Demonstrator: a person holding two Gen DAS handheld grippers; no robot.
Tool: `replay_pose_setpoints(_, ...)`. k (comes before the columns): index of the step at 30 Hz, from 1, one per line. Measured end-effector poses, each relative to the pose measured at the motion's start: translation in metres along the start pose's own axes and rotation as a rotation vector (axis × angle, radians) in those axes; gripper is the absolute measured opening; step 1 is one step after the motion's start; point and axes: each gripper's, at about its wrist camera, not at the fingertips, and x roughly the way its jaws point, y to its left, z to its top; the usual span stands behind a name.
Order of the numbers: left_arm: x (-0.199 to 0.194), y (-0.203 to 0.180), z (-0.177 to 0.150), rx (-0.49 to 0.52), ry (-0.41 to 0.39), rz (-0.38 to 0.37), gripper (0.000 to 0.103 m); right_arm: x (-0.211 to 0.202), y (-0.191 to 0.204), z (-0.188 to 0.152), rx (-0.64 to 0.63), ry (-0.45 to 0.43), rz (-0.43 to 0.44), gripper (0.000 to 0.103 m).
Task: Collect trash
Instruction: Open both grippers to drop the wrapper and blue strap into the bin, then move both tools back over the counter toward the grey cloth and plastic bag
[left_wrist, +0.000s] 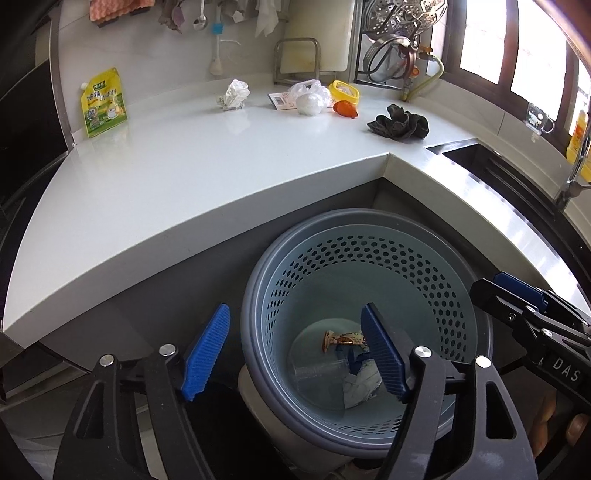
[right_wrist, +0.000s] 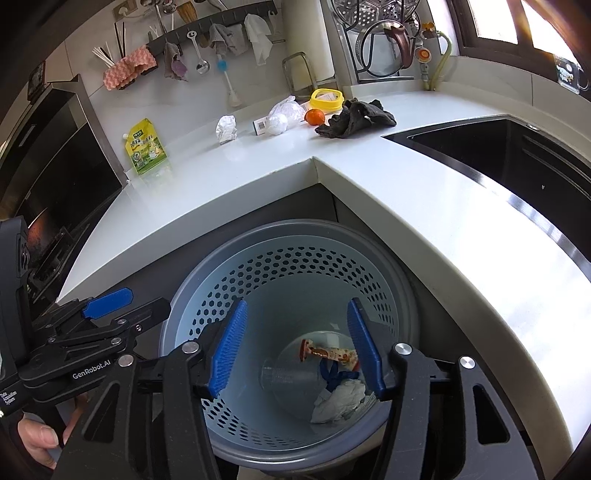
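Blue-grey plastic, pierced with small holes, forms the bin (right_wrist: 291, 280) that stands on the floor in the inner corner of an L-shaped kitchen surface (left_wrist: 166, 173). Both grippers hang above the bin's mouth. The left gripper (left_wrist: 295, 354) and the right gripper (right_wrist: 295, 347) each have their blue fingers (right_wrist: 227, 350) spread apart with nothing between them. At the bottom of the bin lie a snack wrapper (right_wrist: 328, 354), a clear plastic cup (right_wrist: 284, 376) on its side and a crumpled white paper (right_wrist: 340, 402).

The drop into the bin looks done. To carry on well, each gripper would best lift clear of the bin's rim before swinging towards the surface, fingers kept wide for the next piece.

On the surface beyond the bin, near the wall, more trash waits: a crumpled paper ball (left_wrist: 233, 95), a white plastic bag (left_wrist: 310, 96) beside a barcode label (left_wrist: 280, 100), and something orange (left_wrist: 345, 109) just beside the bag. A yellow-green pouch (left_wrist: 102, 103) stands further left of the bin, a yellow-rimmed box (left_wrist: 344, 90) sits behind the bag, and a dark cloth (left_wrist: 399, 123) lies to the right, towards the black sink (right_wrist: 498, 155). Utensils and rags hang on the wall above; a window lights the far right.
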Motion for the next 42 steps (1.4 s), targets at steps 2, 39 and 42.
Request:
replay_pose_setpoints(2, -0.005, 0.003, 0.002, -0.015, -0.028, 0.008, 0.084, -0.004, 0.001, 0.001, -0.007, -0.024, -0.005, 0.065)
replay_pose_setpoints(39, 0.066, 0.030, 0.204, -0.039, -0.181, 0.071, 0.097, 0.095, -0.054, 0.218, -0.051, -0.019, -0.175, 0.083)
replay_pose_setpoints(42, 0.089, 0.028, 0.215, -0.039, -0.152, 0.074, 0.097, 0.122, -0.063, 0.228, -0.031, 0.032, -0.171, 0.083)
